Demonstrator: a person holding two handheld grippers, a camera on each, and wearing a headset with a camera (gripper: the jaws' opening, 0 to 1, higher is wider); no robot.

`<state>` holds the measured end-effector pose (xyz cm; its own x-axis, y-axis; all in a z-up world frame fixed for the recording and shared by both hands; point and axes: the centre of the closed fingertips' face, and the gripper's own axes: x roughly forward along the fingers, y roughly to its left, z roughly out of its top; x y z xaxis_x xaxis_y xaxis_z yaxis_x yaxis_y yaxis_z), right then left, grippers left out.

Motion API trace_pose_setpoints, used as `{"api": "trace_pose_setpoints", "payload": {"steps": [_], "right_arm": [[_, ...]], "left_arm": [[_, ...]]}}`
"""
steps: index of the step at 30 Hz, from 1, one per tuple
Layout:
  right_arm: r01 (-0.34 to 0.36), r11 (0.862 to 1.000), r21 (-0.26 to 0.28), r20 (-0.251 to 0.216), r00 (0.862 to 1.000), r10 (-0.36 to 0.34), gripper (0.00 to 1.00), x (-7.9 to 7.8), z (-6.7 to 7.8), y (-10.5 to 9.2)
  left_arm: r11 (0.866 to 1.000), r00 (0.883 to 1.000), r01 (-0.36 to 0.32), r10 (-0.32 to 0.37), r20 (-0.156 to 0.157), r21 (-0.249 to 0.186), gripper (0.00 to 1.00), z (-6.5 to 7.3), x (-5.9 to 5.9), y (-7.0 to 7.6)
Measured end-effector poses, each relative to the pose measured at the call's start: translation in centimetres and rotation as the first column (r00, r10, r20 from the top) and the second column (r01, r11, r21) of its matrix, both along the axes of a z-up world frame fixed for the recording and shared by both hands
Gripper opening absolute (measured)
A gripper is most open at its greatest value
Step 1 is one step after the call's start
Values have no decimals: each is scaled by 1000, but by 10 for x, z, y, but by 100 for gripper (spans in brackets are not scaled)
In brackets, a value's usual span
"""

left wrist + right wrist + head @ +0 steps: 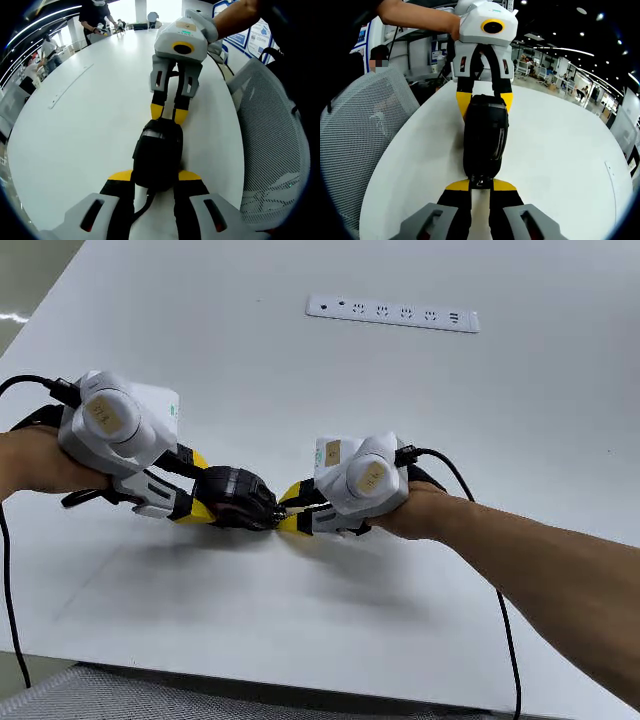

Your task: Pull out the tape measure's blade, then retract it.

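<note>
Two grippers meet low over the table (pixel 300 370): left gripper (pixel 155 176) clamped across the black tape measure (pixel 235 498), right gripper (pixel 480 187) pinched on its blade hook (pixel 479 179); pull straight and level, case held steady.

My left gripper (pixel 205 487) and right gripper (pixel 291 508) are twins: pale grey moulded housings, black slotted arms ending in yellow-tipped jaws, and a round tan sticker (pixel 371 478) with a scribbled mark on each rounded cap. A thin black cable (pixel 505 620) runs from the back of each, and there is small green print on each top face.
</note>
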<state>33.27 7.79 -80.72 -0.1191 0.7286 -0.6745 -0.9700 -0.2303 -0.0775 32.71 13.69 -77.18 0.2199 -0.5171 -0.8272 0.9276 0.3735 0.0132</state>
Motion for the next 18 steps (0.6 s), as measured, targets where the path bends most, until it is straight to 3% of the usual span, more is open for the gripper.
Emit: {"api": "trace_pose_setpoints", "payload": {"steps": [18], "right_arm": [[-4,1000,-12,3,1000,4,8,1,0,-7]], "left_arm": [[1000,1000,-10,10,-7,-8,24,1,-1,0]]}}
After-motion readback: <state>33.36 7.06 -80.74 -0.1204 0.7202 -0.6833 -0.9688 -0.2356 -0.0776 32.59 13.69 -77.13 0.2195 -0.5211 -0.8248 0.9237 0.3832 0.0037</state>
